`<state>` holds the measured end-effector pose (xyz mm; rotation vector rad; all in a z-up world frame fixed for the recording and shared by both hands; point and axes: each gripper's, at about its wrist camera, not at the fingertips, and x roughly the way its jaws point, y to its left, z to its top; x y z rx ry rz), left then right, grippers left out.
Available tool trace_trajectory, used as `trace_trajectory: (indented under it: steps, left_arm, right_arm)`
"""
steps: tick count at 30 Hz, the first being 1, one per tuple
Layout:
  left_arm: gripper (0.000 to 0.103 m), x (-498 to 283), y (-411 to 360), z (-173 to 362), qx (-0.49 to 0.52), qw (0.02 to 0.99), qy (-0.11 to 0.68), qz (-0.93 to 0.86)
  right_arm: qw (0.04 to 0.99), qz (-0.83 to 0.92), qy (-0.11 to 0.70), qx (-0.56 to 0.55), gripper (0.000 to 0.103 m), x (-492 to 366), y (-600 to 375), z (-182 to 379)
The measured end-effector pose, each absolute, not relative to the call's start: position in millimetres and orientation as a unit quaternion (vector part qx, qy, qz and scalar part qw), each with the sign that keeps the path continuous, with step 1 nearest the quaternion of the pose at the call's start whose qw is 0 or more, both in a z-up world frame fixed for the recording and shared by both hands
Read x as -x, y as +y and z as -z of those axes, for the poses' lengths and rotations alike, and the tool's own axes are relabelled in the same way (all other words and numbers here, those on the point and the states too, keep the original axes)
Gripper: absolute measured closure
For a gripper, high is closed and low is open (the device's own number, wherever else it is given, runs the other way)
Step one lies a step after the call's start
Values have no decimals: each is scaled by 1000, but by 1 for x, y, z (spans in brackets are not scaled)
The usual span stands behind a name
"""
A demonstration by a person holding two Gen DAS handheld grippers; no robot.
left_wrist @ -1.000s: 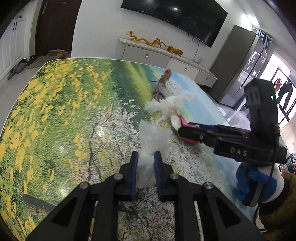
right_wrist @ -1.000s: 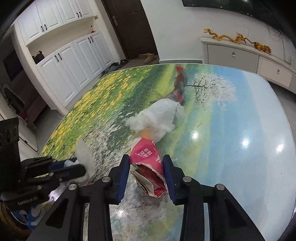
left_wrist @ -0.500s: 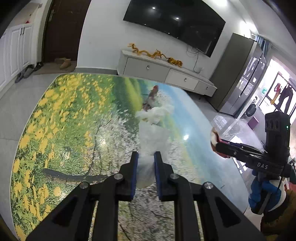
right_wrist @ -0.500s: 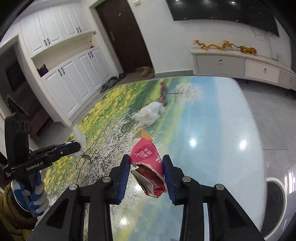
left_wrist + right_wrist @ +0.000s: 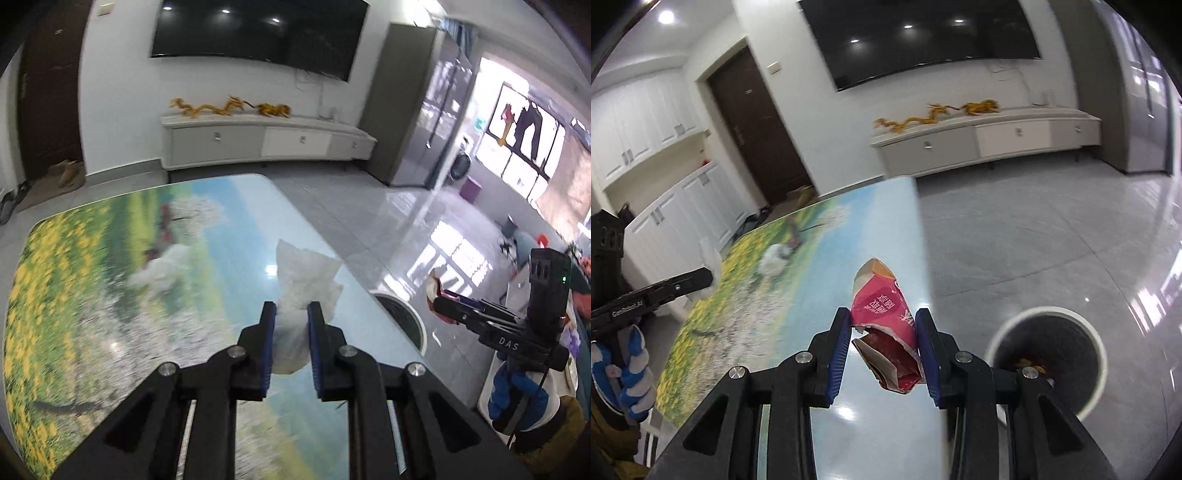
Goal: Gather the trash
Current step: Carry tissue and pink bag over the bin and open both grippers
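the left gripper is clamping a crumpled white tissue between its blue pads, holding it in the air above the right edge of the landscape-printed table. the right gripper is pinching a torn red snack wrapper, hanging beyond the table's edge over the grey tiled floor. a round white-rimmed bin is standing on the floor just right of that gripper, with some scraps lying inside. more white tissue and a reddish wrapper are lying blurred on the table farther back.
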<state>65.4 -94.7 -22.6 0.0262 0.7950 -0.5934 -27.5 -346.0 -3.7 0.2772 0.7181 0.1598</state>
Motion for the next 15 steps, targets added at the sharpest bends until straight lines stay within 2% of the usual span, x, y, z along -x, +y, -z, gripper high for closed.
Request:
trace_trajectory:
  steps: [8, 15]
  left_arm:
    - [87, -91, -240, 49, -62, 828, 422, 363]
    - [86, -105, -332, 80, -55, 786, 458, 411]
  right_arm:
    - [915, 16, 369, -161, 69, 30, -422, 37]
    - [897, 66, 392, -195, 68, 23, -479, 73]
